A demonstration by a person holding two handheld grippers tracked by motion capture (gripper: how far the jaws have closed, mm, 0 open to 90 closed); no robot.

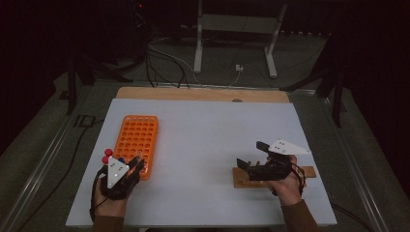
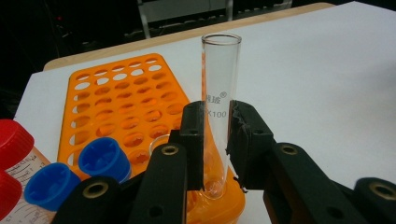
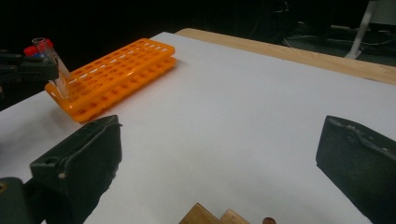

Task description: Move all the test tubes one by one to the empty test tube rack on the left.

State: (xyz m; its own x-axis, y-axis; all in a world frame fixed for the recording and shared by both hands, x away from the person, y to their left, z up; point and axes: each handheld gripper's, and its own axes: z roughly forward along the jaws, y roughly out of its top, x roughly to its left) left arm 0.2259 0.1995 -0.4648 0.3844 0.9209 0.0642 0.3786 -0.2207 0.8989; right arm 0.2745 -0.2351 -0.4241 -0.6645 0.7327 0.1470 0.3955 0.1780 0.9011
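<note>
Over the orange rack's (image 2: 126, 112) near corner, the left tool (image 2: 217, 140) clamps a glass tube (image 2: 219, 84) upright; the right tool (image 3: 219, 154) gapes wide.

tube (image 2: 219, 107) over rack (image 2: 121, 98) corner, capped vials (image 2: 100, 158) beside

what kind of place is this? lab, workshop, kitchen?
Most likely a lab-style recording bench in a dim room. A white table carries an orange tube rack, the left gripper is clamped on a clear glass test tube, and cables and a metal stand frame sit on the floor behind.
</note>
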